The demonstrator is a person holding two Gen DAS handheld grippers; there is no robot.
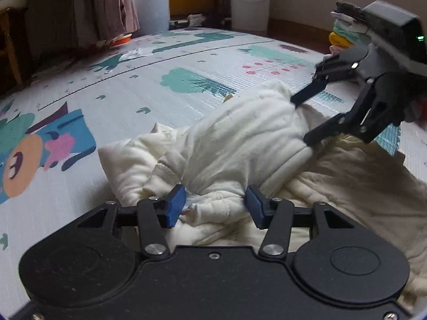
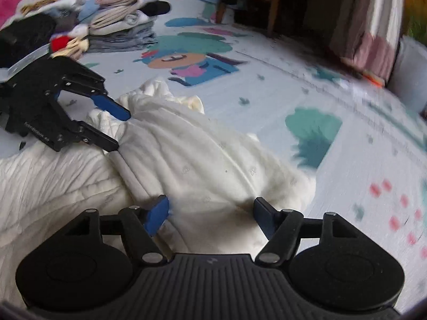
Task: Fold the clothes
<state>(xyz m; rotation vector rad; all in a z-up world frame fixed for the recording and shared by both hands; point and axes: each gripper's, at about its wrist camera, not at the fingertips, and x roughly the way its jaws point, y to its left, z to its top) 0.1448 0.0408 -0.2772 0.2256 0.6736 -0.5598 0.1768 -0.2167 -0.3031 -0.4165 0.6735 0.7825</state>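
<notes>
While the cream garment lies bunched on the mat, both tools sit low over it with nothing clamped.

Garment: a cream quilted garment [image 1: 240, 144], crumpled in a heap on the printed play mat [image 1: 149, 85], one padded part humped up across the middle, the rest spread flat toward the viewer's right in the left wrist view.

Left hand-held gripper [image 1: 214, 204]: jaws stand partly apart, straddling a wrinkled edge of the fabric; the blue pads [image 1: 176, 205] are just beside the cloth but do not appear to pinch it.

Right hand-held gripper [image 2: 212, 213]: jaws spread wider, hovering over the humped part; cloth lies below and between them, not squeezed. In the left wrist view its fingers point down into the same hump.

Step in hand: by my reading, finding holds on the heap before spreading it; no fold looks made yet.

Next move calls for: each tool to close on a distinct edge or corner, not a thick bunch, then pull apart to flatten the garment on the mat. Which part is sleeve, hem or collar I cannot tell.

Surroundings: a stack of folded clothes [image 2: 125, 24] sits well apart at the mat's far side, likely the finished pile; two white buckets [image 1: 152, 5] stand beyond the mat.
</notes>
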